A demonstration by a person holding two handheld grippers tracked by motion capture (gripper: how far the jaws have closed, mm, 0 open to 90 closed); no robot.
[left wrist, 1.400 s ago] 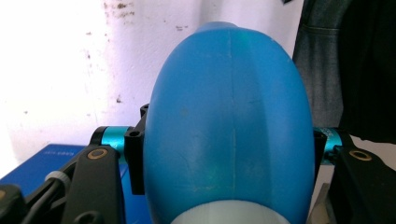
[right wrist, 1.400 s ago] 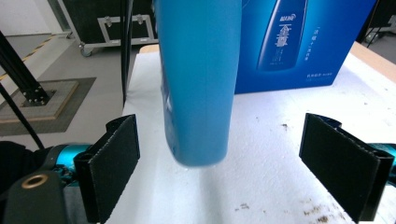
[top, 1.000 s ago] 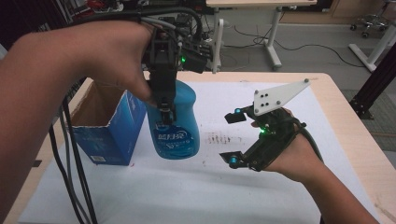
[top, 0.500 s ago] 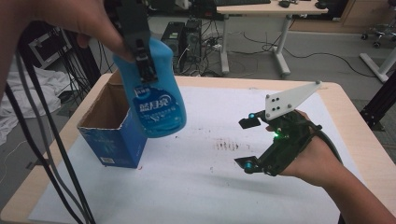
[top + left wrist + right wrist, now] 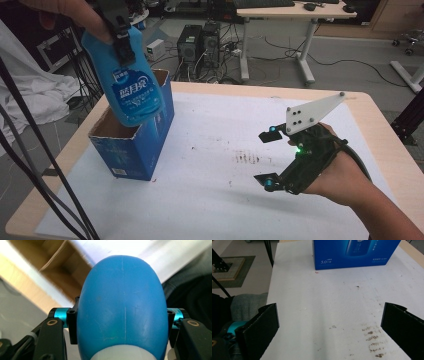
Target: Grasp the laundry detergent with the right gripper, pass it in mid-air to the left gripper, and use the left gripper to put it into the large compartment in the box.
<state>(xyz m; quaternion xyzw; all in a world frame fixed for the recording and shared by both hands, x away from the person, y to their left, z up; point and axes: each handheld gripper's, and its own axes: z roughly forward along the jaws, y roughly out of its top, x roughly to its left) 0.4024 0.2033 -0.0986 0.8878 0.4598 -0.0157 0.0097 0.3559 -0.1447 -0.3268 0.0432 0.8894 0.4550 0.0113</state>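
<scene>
Left gripper (image 5: pixel 120 37) has its 2 jaws clamped on the upper part of a blue detergent bottle (image 5: pixel 132 85), 1 pad on each side of it; the left gripper view looks right down the bottle's rounded body. The bottle hangs base-down in the air, tilted a bit, its bottom end over the open top of the blue cardboard box (image 5: pixel 145 145). From the high view I can't tell if it touches the rim or not. The box stands upright on the white sheet covering the table (image 5: pixel 380 115), at its left side.

Right gripper (image 5: pixel 267 157) lies low on the sheet, well apart from the box, jaws spread wide with nothing between them. Some brownish smudges (image 5: pixel 246 158) mark the sheet just beside it.
</scene>
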